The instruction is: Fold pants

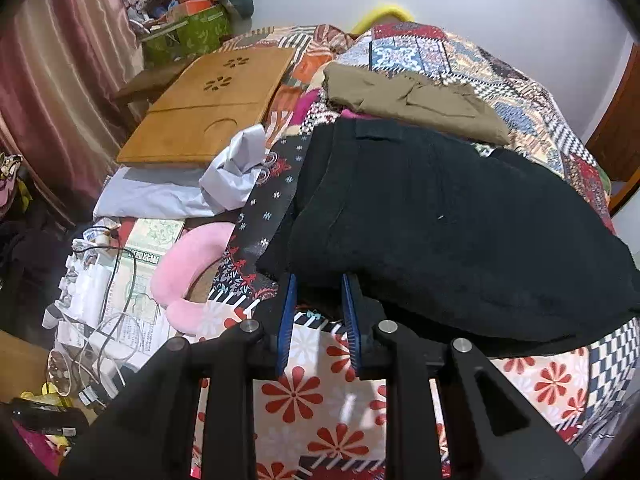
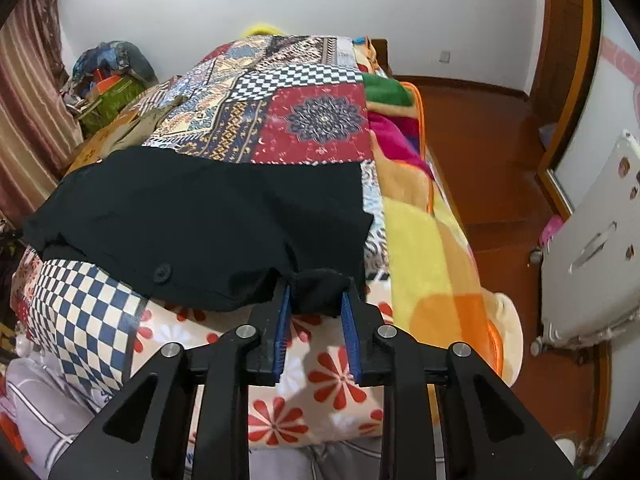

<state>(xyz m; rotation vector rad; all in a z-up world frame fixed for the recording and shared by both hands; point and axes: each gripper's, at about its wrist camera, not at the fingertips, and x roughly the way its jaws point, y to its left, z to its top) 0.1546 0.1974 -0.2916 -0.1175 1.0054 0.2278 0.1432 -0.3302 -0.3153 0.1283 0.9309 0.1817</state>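
Wooden tray [image 1: 208, 108], pink pillow [image 1: 188, 268], quilt [image 2: 280, 120]

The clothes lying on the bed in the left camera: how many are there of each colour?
Black pants: 1, with both tongs at their near edge
Olive-brown garment: 1, folded, just behind the black pants
Pale grey garment: 1, crumpled, to the left by the wooden board
Total: 3

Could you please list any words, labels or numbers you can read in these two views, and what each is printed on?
None can be read.
Printed sheet beside the pink pillow: a line of characters, too blurred to read.
Barcode label near the white boxes: too small to read.
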